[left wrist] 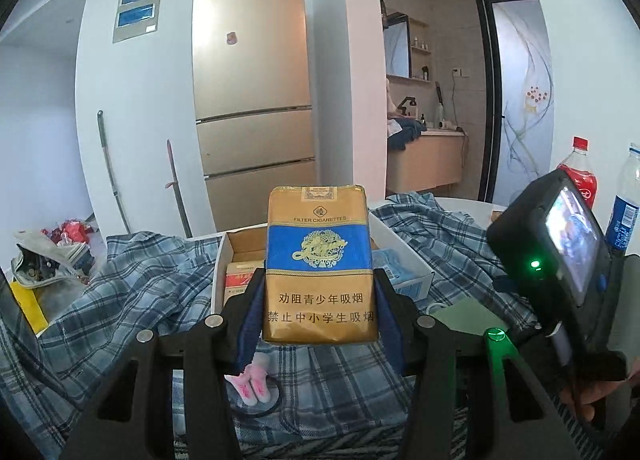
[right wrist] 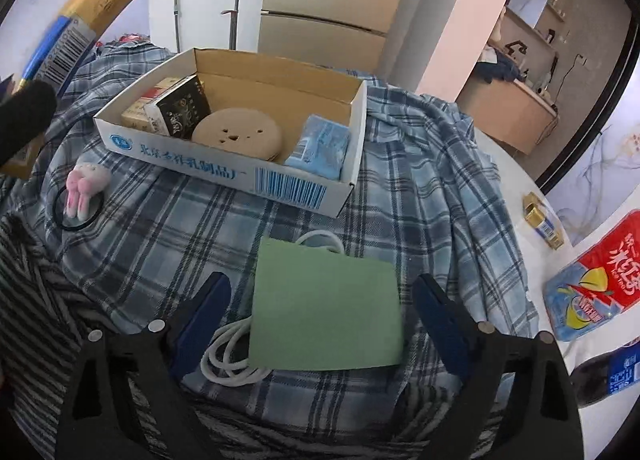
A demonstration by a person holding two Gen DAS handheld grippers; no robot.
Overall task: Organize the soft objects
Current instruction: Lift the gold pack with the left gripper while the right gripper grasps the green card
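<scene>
Fingers of the left hand-held gripper (left wrist: 319,302) clamp a soft gold-and-blue cigarette pack (left wrist: 320,264) by its lower half, holding it upright in the air above the plaid cloth (left wrist: 140,280). The right hand-held gripper (right wrist: 322,316) hangs low with its jaws spread wide and empty, a green card (right wrist: 326,312) and a coil of white cable (right wrist: 228,360) lying on the cloth between them. Just left of that sits a small pink plush bunny (right wrist: 86,184) on a black ring. Farther back, the open cardboard box (right wrist: 180,158) rests on the cloth, already carrying other cigarette packs (right wrist: 176,108), a round tan disc (right wrist: 238,134) and a blue tissue packet (right wrist: 322,146). Bottles (left wrist: 578,176) stand at the tabletop's right edge.

The pack probably belongs in the box. Its wrapper is pliable, so a hard squeeze could crush it, and a loose one could let it slide out. Free room lies mainly along the rear of the box; a release too near the front wall could leave the pack tipped on the disc or spilled onto the cloth.
</scene>
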